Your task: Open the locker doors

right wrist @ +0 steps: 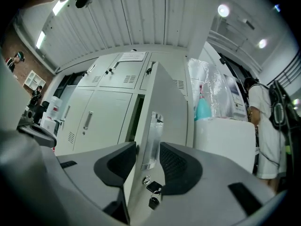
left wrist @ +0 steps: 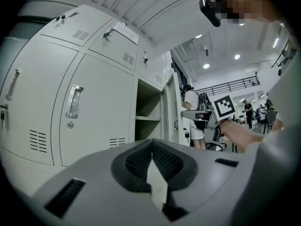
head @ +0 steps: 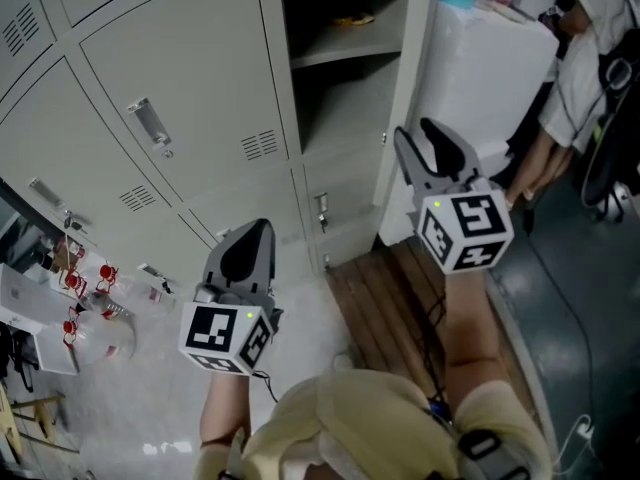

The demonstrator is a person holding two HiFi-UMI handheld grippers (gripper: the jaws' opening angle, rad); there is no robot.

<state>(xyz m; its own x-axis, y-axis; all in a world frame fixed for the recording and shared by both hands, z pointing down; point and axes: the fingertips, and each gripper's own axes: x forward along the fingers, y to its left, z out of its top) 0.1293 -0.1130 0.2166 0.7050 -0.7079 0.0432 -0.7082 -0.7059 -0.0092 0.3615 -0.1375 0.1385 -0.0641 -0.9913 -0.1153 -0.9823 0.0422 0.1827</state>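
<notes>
Locker doors made up a grey steel bank, and one of them, the open door, stood swung out from its compartment, where a shelf showed in the dark behind. Thin sheet metal like this would likely be stiff and light. It should swing freely once unlatched, and a bare face looked smooth enough for pads to slide on. The best hold looked to be the recessed handle, set just above the key left in the lock.

The right gripper had its jaws spread, one on either side of that door's free edge. The handle plate sat between them, and no pad was clearly pressing on it.

The left gripper had its jaws pressed together on nothing. It pointed toward the closed door just left of the open compartment, apart from that door's pull handle. Several more doors to the left were shut too.
</notes>
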